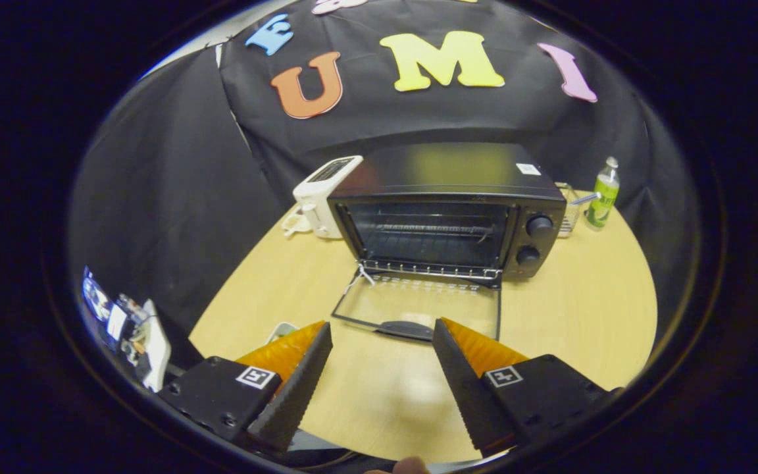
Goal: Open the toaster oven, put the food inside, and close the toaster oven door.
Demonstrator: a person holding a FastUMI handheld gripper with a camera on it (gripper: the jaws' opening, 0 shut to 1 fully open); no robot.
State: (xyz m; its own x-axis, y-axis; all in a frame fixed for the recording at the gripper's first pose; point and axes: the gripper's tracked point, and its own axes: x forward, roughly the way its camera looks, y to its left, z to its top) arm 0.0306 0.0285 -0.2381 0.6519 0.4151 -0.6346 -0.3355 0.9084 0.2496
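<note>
A black toaster oven stands on the round wooden table, beyond my fingers. Its glass door lies folded down flat onto the table, with the dark handle at its near edge. The oven cavity is open and a wire rack shows at its mouth. My gripper hovers just short of the door handle, open, with nothing between the orange-and-black fingers. A small white object peeks out behind the left finger; I cannot tell what it is.
A white pop-up toaster stands left of the oven. A green bottle and a clear container stand to its right near the table's far edge. Some clutter sits off the table at the near left.
</note>
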